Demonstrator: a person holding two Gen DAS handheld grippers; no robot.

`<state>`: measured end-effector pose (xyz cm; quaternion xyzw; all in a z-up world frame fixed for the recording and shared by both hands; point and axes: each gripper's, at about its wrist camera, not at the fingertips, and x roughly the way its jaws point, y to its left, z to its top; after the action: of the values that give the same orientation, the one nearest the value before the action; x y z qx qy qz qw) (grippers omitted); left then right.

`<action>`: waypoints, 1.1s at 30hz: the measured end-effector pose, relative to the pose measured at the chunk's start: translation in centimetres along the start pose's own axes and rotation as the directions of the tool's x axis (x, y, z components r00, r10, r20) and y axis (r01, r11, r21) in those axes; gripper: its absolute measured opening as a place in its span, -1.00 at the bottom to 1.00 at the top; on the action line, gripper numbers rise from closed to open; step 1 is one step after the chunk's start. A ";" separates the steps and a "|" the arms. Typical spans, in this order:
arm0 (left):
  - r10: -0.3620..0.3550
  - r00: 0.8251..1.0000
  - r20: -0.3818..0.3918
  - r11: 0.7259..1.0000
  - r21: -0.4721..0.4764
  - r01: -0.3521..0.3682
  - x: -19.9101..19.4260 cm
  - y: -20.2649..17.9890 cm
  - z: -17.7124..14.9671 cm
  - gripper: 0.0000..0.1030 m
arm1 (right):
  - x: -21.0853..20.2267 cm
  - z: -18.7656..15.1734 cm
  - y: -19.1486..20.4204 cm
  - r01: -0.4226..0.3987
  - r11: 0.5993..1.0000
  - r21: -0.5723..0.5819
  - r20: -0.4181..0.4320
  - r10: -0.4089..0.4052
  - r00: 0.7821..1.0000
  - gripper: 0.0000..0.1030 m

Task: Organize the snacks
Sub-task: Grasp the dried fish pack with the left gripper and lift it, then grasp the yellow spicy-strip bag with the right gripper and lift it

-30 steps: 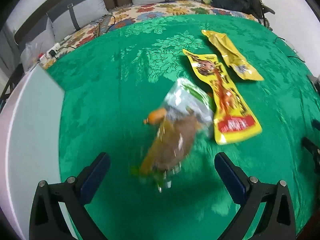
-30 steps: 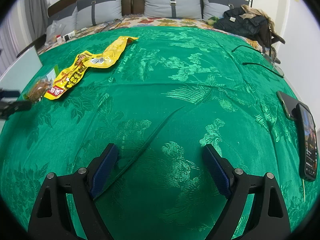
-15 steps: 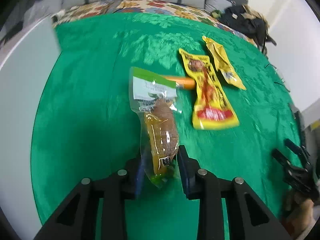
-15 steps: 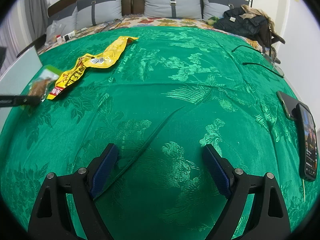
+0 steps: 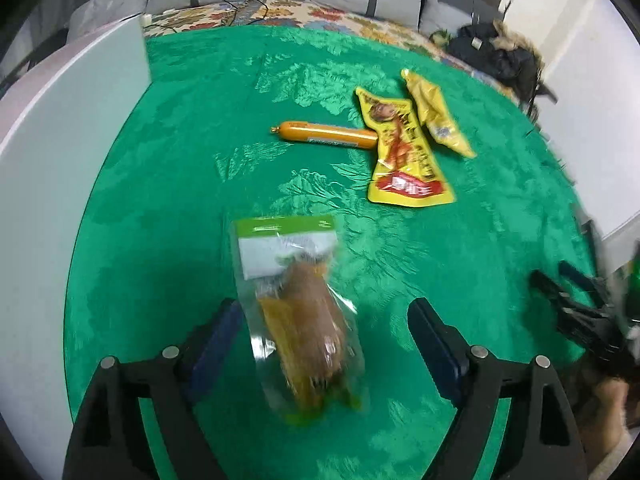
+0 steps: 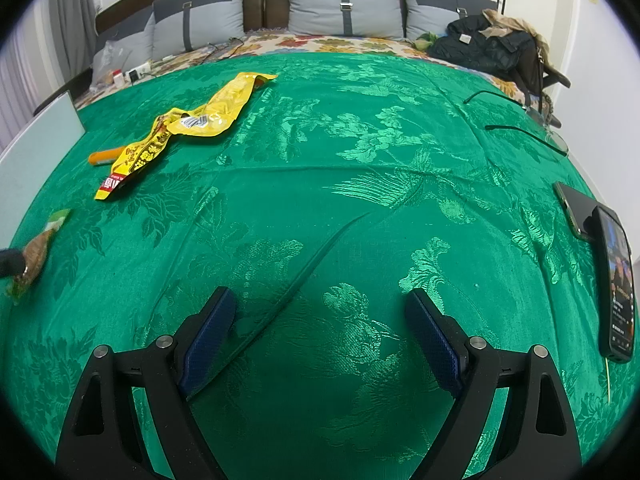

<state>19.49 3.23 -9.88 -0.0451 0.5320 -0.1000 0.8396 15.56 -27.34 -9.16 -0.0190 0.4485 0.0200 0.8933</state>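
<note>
Left wrist view: your left gripper (image 5: 324, 336) jaws apart, just been opening; clear snack bag (image 5: 298, 312) lies blurred between them, lower centre, brown contents hard to read. Orange sausage (image 5: 326, 135) whole here, half hidden in right view. Right gripper (image 6: 318, 324) spread over bare green cloth (image 6: 360, 200).

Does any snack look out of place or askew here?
Yes. The clear snack bag lies apart from the sausage and the two yellow packets, between the open left gripper jaws, untouched.
</note>
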 end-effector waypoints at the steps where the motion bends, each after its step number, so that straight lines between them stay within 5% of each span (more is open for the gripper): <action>1: 0.026 1.000 -0.003 1.000 0.003 -0.026 0.4 0.1 0.2 0.64 | 0.0 0.0 0.0 0.000 1.000 0.000 0.000 0.000 1.000 0.75; 6: 0.166 0.984 0.069 0.985 0.043 -0.169 1.4 0.2 0.1 0.87 | 0.0 0.0 0.0 0.000 1.000 0.000 0.000 0.000 1.000 0.75; 15: 0.167 0.971 0.170 0.985 0.025 -0.173 1.4 1.5 -1.1 1.00 | 0.0 0.0 0.0 0.001 1.000 0.000 0.000 -0.001 1.000 0.75; 33: 0.163 0.971 0.174 0.985 0.020 -0.169 1.3 1.5 -1.2 1.00 | 0.0 0.5 0.5 -0.021 1.000 -0.005 -0.036 0.020 0.999 0.73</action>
<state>19.10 4.40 -11.85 0.0057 0.4577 -0.0344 0.8884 15.94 -26.78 -8.87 -0.0173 0.4646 0.0301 0.8849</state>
